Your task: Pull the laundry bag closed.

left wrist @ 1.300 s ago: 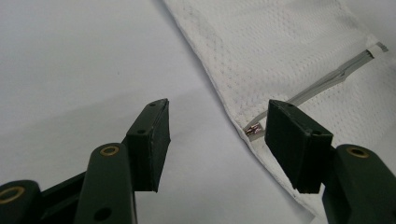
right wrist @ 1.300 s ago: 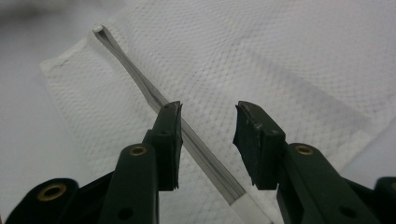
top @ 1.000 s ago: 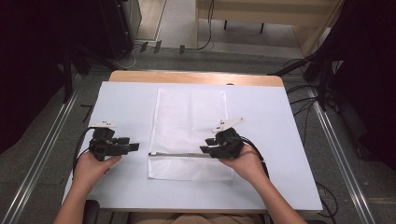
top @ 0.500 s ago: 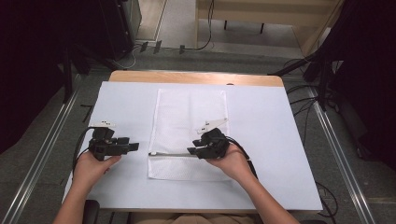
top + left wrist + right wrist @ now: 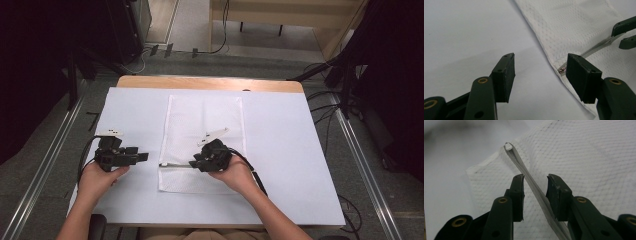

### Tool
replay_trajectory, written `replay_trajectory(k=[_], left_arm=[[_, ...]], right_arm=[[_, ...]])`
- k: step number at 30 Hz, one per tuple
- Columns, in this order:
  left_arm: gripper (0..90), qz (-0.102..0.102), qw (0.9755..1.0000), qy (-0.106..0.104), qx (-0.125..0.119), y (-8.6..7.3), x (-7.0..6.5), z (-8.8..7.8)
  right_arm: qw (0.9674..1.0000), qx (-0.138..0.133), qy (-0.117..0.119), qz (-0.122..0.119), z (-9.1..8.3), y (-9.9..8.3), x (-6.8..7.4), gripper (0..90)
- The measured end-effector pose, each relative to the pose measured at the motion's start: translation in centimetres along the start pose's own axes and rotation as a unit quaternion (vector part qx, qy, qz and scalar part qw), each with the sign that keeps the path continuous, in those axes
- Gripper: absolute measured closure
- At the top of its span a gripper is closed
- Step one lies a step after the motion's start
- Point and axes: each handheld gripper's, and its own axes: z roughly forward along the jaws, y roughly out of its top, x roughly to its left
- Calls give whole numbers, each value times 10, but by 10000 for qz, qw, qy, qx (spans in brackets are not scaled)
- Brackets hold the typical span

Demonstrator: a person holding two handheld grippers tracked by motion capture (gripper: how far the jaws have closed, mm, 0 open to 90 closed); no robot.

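Note:
A white mesh bag (image 5: 205,125) lies flat in the middle of the table, with a zipper (image 5: 175,165) running across its near part. My right gripper (image 5: 194,163) rests on the bag, open, its jaws on either side of the zipper tape (image 5: 524,170) without touching it. The tape's end (image 5: 508,146) lies ahead of the right gripper (image 5: 535,182) near the bag's edge. My left gripper (image 5: 142,156) is open on the bare cover just left of the bag. In the left gripper view, the left gripper (image 5: 540,67) points at the bag's edge and a metal zipper end (image 5: 562,70), with the right gripper (image 5: 624,35) beyond.
A white cover (image 5: 290,140) spreads over the wooden table (image 5: 210,82). Metal rails (image 5: 45,165) run along both sides on the floor, with dark equipment and cables (image 5: 125,30) behind the far edge.
My right gripper has slid left along the zipper toward the bag's left edge. The left gripper has stayed where it was.

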Motion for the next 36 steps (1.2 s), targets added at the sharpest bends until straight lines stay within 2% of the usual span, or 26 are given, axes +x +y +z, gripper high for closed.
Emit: replay_trajectory(k=[11, 27, 32, 36], left_arm=[[412, 3, 10000, 19, -47, 0, 1, -2], [414, 13, 10000, 42, -75, 0, 3, -2], [414, 5, 10000, 39, -83, 0, 3, -2], [414, 13, 10000, 35, -75, 0, 3, -2]], right_arm=[[9997, 55, 227, 22, 21, 10, 12, 740], [9990, 65, 440, 57, 47, 21, 24, 739], [9988, 176, 458, -10, 57, 23, 27, 736], [9987, 235, 451, 47, 66, 23, 27, 727]])
